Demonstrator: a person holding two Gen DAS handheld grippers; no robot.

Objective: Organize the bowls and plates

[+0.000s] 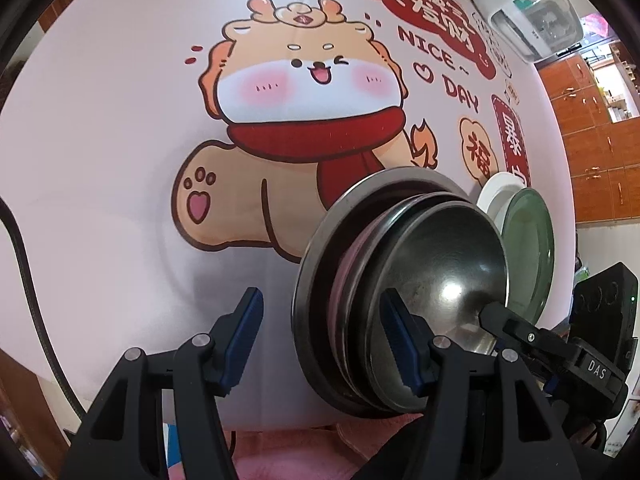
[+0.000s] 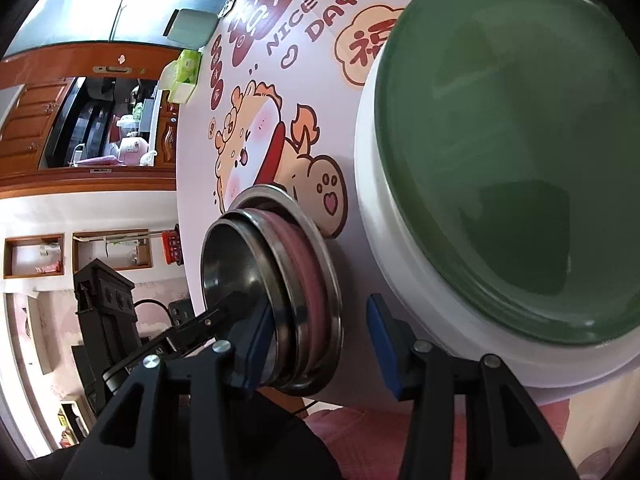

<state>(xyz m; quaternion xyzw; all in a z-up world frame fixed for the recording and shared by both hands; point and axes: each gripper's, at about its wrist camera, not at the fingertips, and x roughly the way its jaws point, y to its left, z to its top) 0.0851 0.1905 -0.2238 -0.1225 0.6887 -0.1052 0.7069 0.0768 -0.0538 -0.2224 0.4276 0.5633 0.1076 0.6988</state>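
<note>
A stack of steel bowls with a pink bowl nested inside sits on a steel plate on the table. It also shows in the right wrist view. A green plate lies on a white plate to the right, large in the right wrist view. My left gripper is open, its right finger in front of the bowl stack. My right gripper is open, between the stack and the white plate; its finger reaches into the top bowl.
The table has a white cloth with a cartoon dragon print. A white appliance stands at the far right corner. A pink cloth lies at the table's near edge. Wooden cabinets stand beyond the table.
</note>
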